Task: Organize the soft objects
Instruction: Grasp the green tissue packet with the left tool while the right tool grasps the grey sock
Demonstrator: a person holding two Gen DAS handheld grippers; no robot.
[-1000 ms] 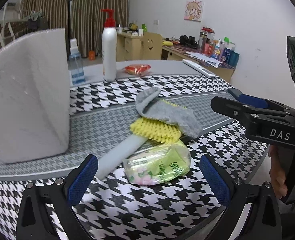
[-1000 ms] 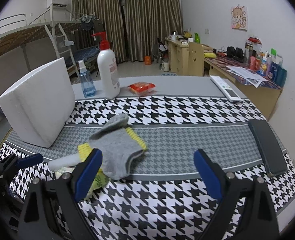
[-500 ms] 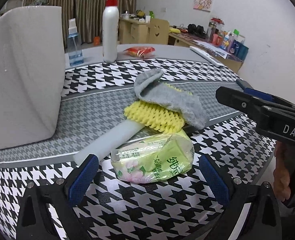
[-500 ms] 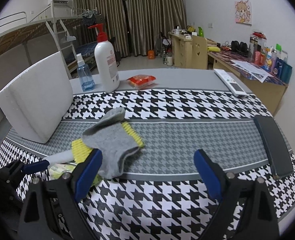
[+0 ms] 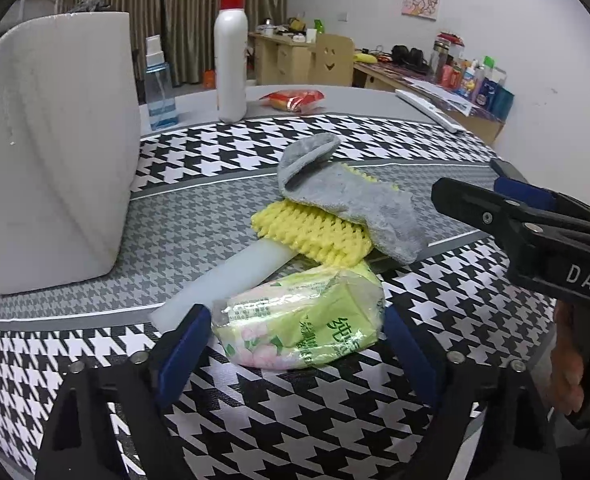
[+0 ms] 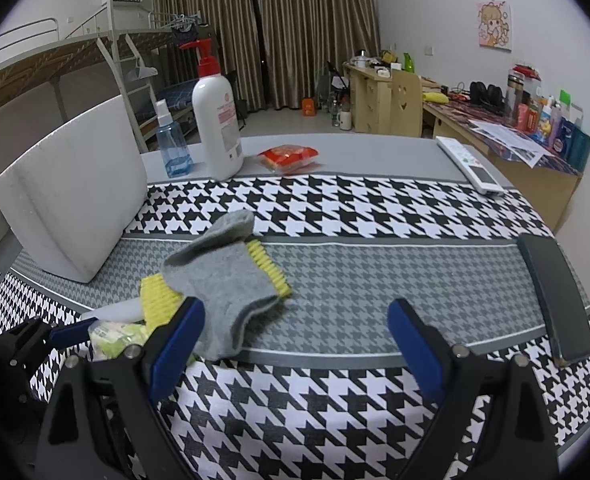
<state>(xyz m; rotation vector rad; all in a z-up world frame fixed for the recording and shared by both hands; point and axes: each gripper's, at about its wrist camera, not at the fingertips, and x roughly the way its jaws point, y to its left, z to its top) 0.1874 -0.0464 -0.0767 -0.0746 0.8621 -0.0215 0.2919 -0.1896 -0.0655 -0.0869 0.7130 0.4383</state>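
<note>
the left hand-held gripper (image 5: 295, 344) straddled the green tissue pack (image 5: 301, 320) near the front edge of the houndstooth tabletop (image 5: 199, 224), its jaws closing with the pack between them, the blue pads just beside the wrapper but not seen pressing on it. behind the pack a grey sock (image 5: 351, 204) lay draped over a yellow foam net (image 5: 315, 232) sleeved on a white foam rod (image 5: 231, 276), and a white foam block (image 5: 51, 152) stood to the left. the right hand-held gripper (image 6: 295, 344) stood wide with nothing between its jaws, above the tabletop just right of the sock.
</note>
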